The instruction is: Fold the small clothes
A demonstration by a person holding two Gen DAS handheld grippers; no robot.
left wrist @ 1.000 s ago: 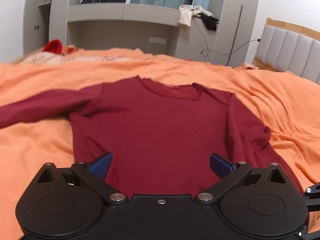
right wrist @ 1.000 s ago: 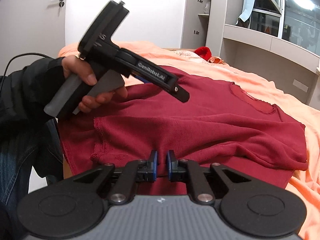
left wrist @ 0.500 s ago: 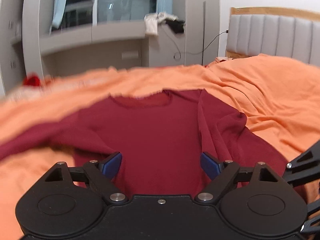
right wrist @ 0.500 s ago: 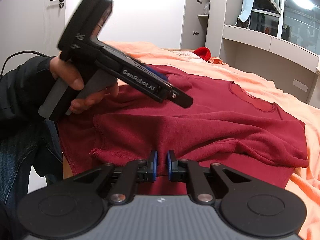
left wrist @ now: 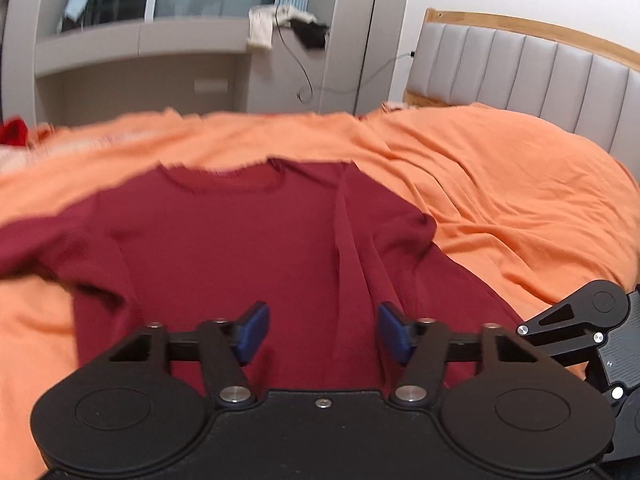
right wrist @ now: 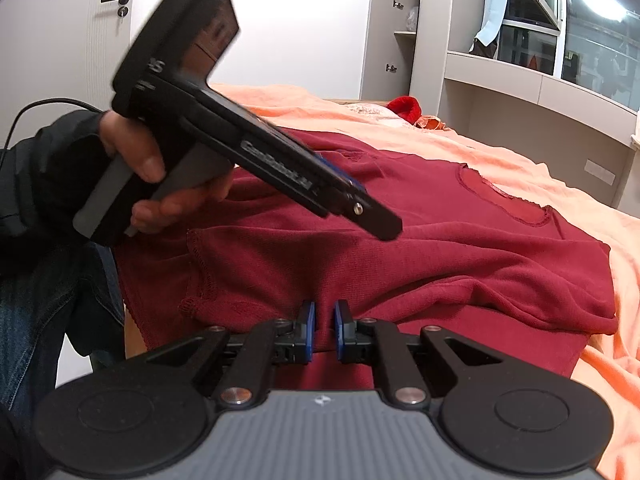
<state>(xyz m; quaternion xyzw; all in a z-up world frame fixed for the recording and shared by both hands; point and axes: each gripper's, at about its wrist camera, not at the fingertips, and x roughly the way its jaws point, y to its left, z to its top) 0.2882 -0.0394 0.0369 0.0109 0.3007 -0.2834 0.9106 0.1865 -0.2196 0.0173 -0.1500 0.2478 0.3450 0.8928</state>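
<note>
A dark red long-sleeved sweater point(left wrist: 240, 248) lies flat on an orange bed cover point(left wrist: 500, 200), neckline away from me, its right side folded inward. My left gripper point(left wrist: 323, 332) hovers over the hem with its jaws closing; the blue pads stand apart and pinch nothing. In the right wrist view a hand point(right wrist: 152, 168) holds that left gripper point(right wrist: 372, 216) tilted down above the sweater point(right wrist: 440, 248). My right gripper point(right wrist: 324, 328) is shut on a fold of the red fabric at the near edge.
A grey padded headboard point(left wrist: 540, 72) stands at the right. A grey window shelf unit point(left wrist: 140, 64) runs behind the bed. A small red item point(right wrist: 404, 106) lies at the far end of the cover point(right wrist: 520, 168). The person's jeans-clad leg point(right wrist: 40, 300) is at the left.
The left gripper's jaws have narrowed from wide apart to about half. It has swung and rolled, so the headboard now fills more of its view. The right gripper has kept still.
</note>
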